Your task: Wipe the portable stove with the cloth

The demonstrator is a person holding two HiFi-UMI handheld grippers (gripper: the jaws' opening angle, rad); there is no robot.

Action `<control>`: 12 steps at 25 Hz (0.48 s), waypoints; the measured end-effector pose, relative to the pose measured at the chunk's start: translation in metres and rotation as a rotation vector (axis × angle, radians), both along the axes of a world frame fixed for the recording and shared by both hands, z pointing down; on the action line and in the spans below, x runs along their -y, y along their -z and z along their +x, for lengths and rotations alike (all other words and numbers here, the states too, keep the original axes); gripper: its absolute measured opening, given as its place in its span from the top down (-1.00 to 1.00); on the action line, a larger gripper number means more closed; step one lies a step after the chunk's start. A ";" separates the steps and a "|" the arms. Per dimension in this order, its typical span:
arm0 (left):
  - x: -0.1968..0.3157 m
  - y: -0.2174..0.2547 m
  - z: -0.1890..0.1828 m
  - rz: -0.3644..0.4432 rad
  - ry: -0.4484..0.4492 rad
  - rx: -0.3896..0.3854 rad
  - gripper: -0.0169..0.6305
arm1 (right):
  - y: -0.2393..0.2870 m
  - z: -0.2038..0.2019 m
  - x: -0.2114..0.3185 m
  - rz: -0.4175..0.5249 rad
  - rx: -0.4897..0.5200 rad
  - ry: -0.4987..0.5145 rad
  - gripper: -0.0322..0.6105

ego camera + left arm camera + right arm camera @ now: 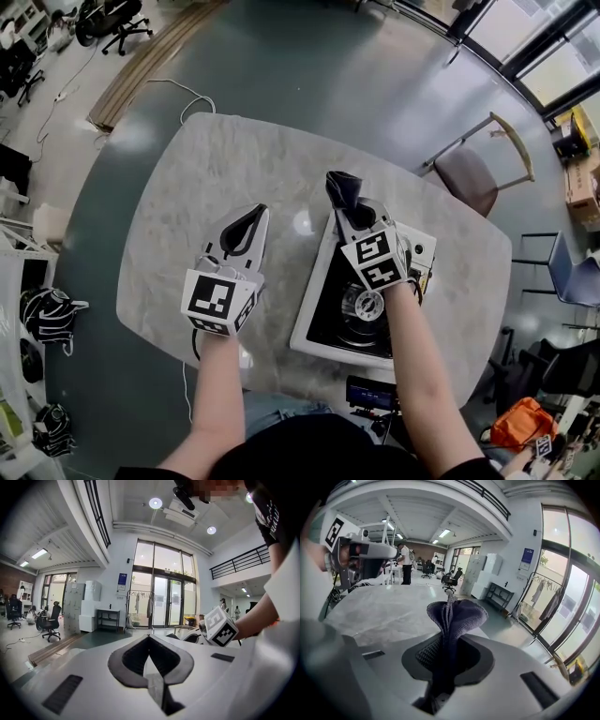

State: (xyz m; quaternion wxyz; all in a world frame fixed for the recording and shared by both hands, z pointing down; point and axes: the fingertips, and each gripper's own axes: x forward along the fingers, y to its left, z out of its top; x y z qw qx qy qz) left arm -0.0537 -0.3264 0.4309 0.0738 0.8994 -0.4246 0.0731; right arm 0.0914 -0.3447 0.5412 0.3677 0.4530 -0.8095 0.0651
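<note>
- Two grippers show in the head view over a pale grey marbled table (pixel 187 187). The right gripper (pixel 349 211) hovers above the far edge of a white-bodied portable stove (pixel 314 314) with a black top and round burner. The stove lies on the table's right half, just in front of the person. A dark grey knitted cloth (pixel 340 190) stands bunched out of this gripper's tips, and I cannot tell whether it touches the stove. The left gripper (pixel 248 228) hangs over bare table just left of the stove.
- Left gripper view: the jaws of the left gripper (pixel 149 638) are pressed together with nothing between them. The right gripper's marker cube (pixel 220 626) shows to the right. The stove cannot be made out here.
- Right gripper view: the jaws of the right gripper (pixel 449 645) are clamped on the cloth (pixel 457 613). It runs down between the pads and fans into a soft folded crest past the tips. The stove is out of view.
- Handling judgement: the cloth looks light, limp and easily crushed, so pinching a gathered fold, as here, seems sound. The free crest should do the wiping. The stove looks rigid and fairly light. It may slide under pressure, and the idle left gripper could brace its white rim.
</note>
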 end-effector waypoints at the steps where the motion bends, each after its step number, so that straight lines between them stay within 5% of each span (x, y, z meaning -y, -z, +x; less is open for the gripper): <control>1: 0.000 0.000 0.001 0.001 -0.005 0.002 0.91 | 0.000 -0.001 0.000 -0.001 -0.023 0.013 0.69; 12: -0.010 0.004 0.013 0.007 -0.009 0.023 0.91 | -0.005 0.007 -0.002 -0.087 -0.108 0.087 0.69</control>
